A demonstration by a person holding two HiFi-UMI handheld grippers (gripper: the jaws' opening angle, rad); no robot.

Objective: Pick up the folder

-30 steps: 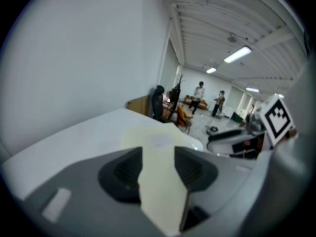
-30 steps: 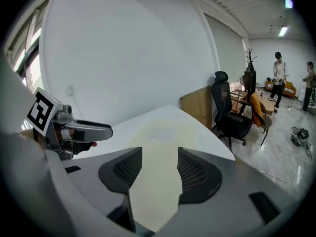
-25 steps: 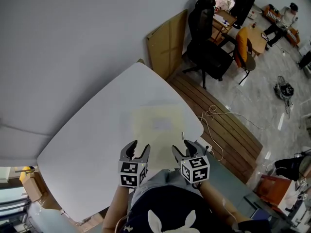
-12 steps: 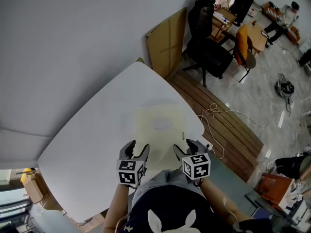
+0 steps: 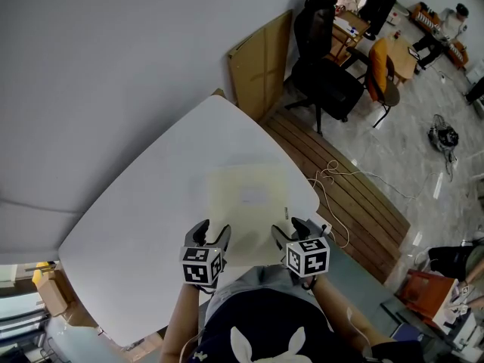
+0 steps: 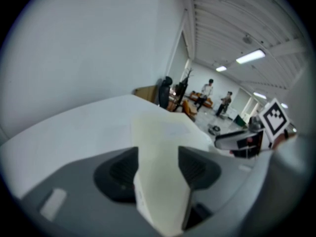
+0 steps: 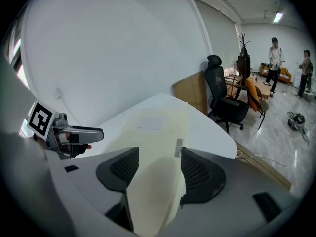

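**Head view: left hand-held gripper point(image 5: 212, 234) and right hand-held gripper point(image 5: 290, 230) spread wide at the folder point(image 5: 249, 203)**

Both hand-held grippers have just been opening, and their jaws now stand well apart. In the left gripper view the folder's cream near corner fills the gap between the two dark ribbed pads. The right gripper view shows the same on its side, with a small grey strip point(image 7: 178, 147) on the folder's edge just ahead of the right-hand pad. No view shows the pads pressing on the cover, so I judge nothing is gripped yet. Compared with a second ago, both tools sit slightly lower and nearer the person in the head view. They are side by side and tilted down toward the sheet.

The folder itself has not shifted. It lies flat on the white tabletop point(image 5: 144, 203) near the edge closest to the person, with a pale label point(image 5: 253, 195) at its middle. Each near corner sits at one tool.

For the task, this reads as the end of the approach. The jaws are set wide to take the near edge, and the squeeze and lift are still to come. A thin cover lying flat gives little to bite on, so the pads will probably need to get one jaw under the edge.

Beyond the tabletop stand a cardboard sheet point(image 5: 261, 70) against the wall and a black office chair point(image 5: 325, 74). A loose cable point(image 5: 340, 178) lies on the floor.
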